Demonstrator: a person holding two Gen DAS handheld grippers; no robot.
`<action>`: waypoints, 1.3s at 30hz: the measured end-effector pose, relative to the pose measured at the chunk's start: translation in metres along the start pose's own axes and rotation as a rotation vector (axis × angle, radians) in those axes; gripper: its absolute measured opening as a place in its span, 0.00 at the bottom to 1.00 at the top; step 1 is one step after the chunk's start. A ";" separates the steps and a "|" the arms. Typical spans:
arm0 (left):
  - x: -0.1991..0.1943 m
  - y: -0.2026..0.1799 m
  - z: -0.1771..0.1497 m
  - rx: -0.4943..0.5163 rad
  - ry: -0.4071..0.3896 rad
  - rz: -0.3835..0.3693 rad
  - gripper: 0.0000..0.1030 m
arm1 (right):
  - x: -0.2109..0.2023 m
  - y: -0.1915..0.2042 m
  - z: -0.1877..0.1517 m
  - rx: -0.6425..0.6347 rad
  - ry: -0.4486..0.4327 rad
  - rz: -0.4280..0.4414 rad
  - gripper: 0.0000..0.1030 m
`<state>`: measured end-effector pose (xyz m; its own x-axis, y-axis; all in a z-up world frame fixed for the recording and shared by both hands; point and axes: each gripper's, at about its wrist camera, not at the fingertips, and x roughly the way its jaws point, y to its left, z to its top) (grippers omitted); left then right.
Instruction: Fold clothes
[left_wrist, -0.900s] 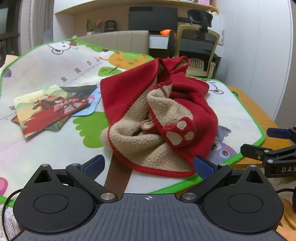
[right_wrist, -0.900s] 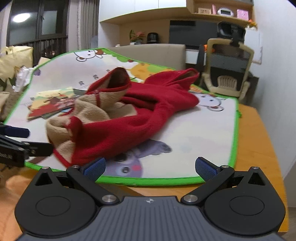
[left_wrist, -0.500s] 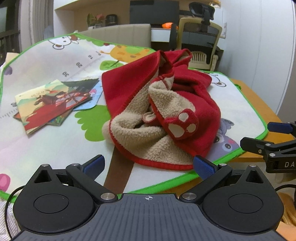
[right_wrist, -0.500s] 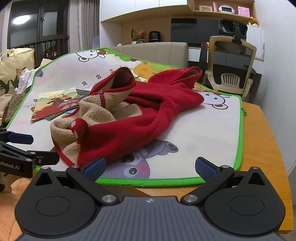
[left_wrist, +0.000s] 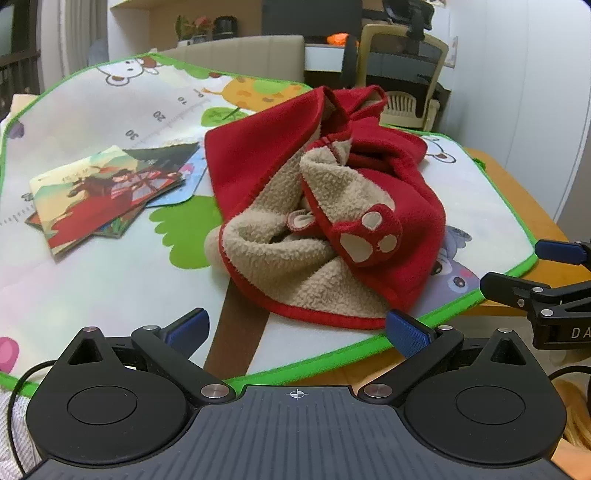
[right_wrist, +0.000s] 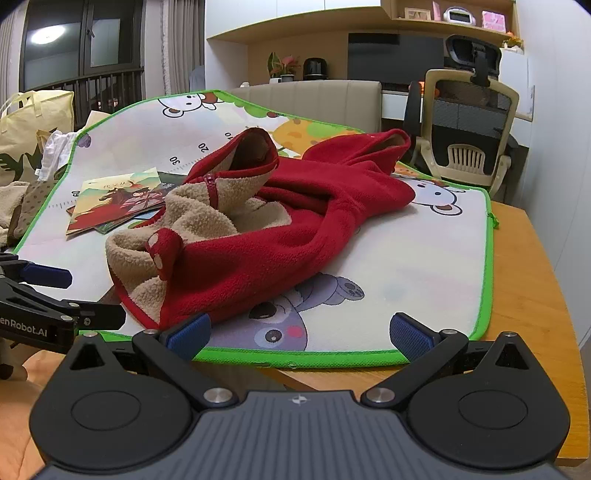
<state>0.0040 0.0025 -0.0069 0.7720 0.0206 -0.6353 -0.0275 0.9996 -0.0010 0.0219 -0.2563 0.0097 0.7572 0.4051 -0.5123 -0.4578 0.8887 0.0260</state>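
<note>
A small red fleece jacket with beige lining lies crumpled on a cartoon play mat; a paw-print mitten cuff sticks up near its front. In the right wrist view the same jacket spreads toward the far right, its zipper showing. My left gripper is open at the mat's near edge, just short of the jacket's hem. My right gripper is open too, at the near edge with its left pad close to the hem. Neither holds anything. Each gripper shows in the other's view, right gripper, left gripper.
Picture books lie on the mat left of the jacket. The mat covers a wooden table with its right edge bare. An office chair and a bench stand behind. Bags and cloth pile up at far left.
Both grippers have moved closer to the jacket and a little lower, so it looms larger in both views. The jacket itself lies as before.
</note>
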 end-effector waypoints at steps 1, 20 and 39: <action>0.000 0.000 0.000 -0.001 0.002 0.000 1.00 | 0.000 0.000 0.000 0.000 0.001 0.000 1.00; 0.004 0.002 -0.001 -0.014 0.028 0.000 1.00 | 0.002 -0.001 -0.003 0.013 0.012 0.002 1.00; 0.006 0.004 -0.001 -0.030 0.047 -0.003 1.00 | 0.004 0.001 -0.003 0.007 0.020 0.002 1.00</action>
<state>0.0076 0.0066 -0.0116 0.7416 0.0160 -0.6706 -0.0448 0.9987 -0.0258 0.0232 -0.2545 0.0052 0.7468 0.4023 -0.5296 -0.4559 0.8894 0.0327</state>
